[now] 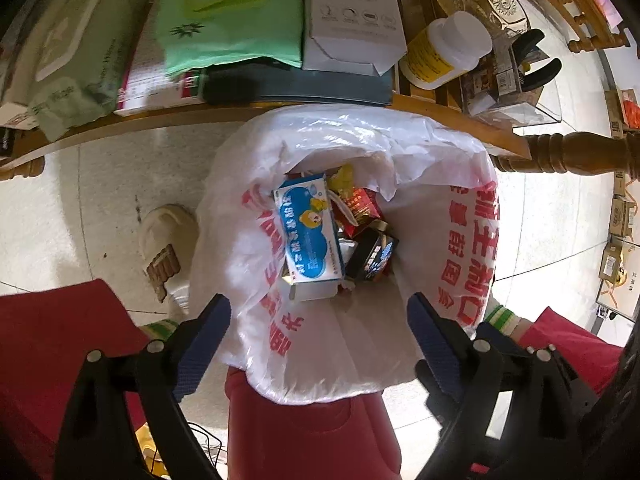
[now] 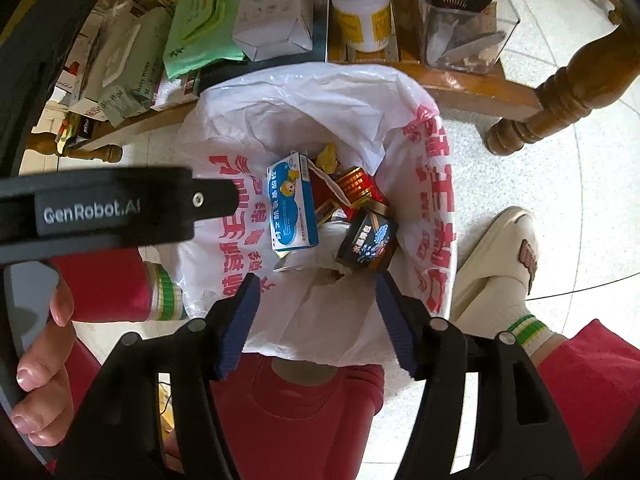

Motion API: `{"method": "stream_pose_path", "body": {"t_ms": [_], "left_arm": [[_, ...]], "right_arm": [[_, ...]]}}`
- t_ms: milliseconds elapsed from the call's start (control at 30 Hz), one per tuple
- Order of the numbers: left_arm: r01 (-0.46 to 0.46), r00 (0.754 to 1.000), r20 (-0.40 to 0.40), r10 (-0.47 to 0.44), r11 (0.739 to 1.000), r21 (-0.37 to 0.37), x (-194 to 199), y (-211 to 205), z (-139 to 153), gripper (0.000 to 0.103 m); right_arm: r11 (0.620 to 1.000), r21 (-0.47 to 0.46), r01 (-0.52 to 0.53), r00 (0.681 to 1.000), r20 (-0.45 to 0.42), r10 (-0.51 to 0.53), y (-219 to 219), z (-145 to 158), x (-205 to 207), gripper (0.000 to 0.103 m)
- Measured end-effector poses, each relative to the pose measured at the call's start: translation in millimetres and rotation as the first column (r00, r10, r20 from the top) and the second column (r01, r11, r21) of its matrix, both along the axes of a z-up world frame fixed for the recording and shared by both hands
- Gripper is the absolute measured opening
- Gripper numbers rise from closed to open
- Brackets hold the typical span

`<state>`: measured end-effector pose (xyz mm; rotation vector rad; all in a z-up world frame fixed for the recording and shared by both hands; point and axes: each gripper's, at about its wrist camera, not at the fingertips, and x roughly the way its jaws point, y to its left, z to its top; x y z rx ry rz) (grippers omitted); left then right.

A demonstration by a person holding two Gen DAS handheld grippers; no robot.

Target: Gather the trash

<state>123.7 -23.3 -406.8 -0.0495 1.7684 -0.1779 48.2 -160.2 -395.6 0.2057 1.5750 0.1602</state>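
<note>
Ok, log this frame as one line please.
left gripper: open, empty | right gripper: open, empty | both over trash bag | blue box, black box inside

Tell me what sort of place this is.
Probably a lived-in home room: a white plastic bag with red lettering lines a bin on pale floor tiles, a low wooden shelf holds a green wipes pack, and a cream slipper lies nearby.

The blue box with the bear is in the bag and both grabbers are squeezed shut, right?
Not quite. The blue box is in the bag, but the left gripper and right gripper both stand wide open and empty, as each wrist view shows.
</note>
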Motion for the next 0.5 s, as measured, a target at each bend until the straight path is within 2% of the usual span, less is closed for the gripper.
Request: {"method": "stream_pose_path", "body": {"t_ms": [200, 267, 300, 400, 500], "left_arm": [[-0.005, 0.998, 0.07, 0.002, 0.999, 0.037, -19, 14, 26, 0.088], [-0.002, 0.995, 0.103, -0.002, 0.999, 0.042, -26, 16, 37, 0.089], [0.0, 0.992, 0.123, -0.005, 0.999, 0.043, -29, 16, 43, 0.089], [0.004, 0.981, 0.195, -0.011, 0.999, 0.04, -43, 17, 64, 0.092], [-0.011, 0.969, 0.245, 0.01, 1.0, 0.006, -59, 19, 82, 0.092]], "right_arm": [[1.0, -0.027, 0.006, 0.998, 0.061, -0.004, -2, 27, -13, 0.061], [0.999, -0.04, 0.018, 0.996, 0.083, -0.015, -4, 37, -18, 0.072], [0.999, -0.044, 0.031, 0.994, 0.102, -0.027, -6, 44, -21, 0.074], [0.997, -0.053, 0.059, 0.986, 0.156, -0.05, -11, 65, -30, 0.075], [0.994, -0.078, 0.072, 0.977, 0.208, -0.055, -12, 87, -37, 0.077]]}}
